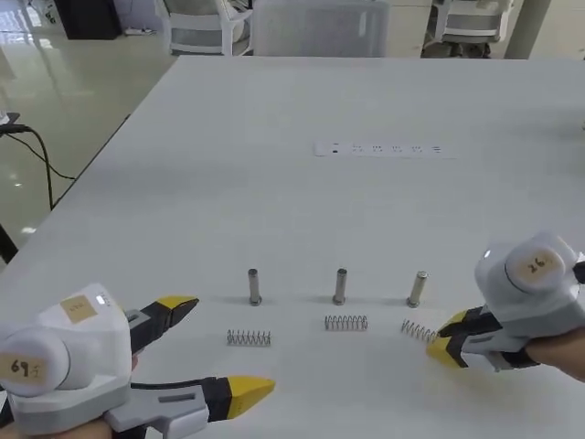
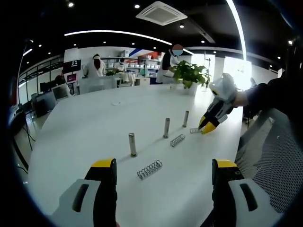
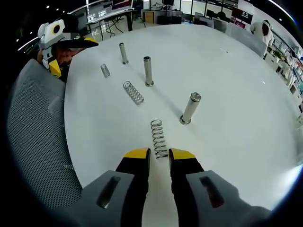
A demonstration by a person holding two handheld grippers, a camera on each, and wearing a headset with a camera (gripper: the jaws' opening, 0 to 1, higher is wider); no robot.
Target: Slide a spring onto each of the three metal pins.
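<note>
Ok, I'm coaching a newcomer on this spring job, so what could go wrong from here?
1. The right hand-held gripper brackets only the near end of the right spring. A pinch that far out may let the spring swing or pop free when lifted.
2. The right pin stands upright close beside that spring. If it is not fixed to the table, a nudge during threading could topple it.

**Surroundings: open-plan office, white worktable**

Head view: white table [image 1: 274, 165] spans the frame. Power strip [image 1: 379, 148] at 1 o'clock, pale chairs [image 1: 320, 27] at 12, glossy floor [image 1: 64, 82] and black cable [image 1: 41, 160] at 10. Left gripper view: ceiling vent [image 2: 161, 13] at 12, strip light [image 2: 118, 34], potted plant [image 2: 189, 73] at 1.
</note>
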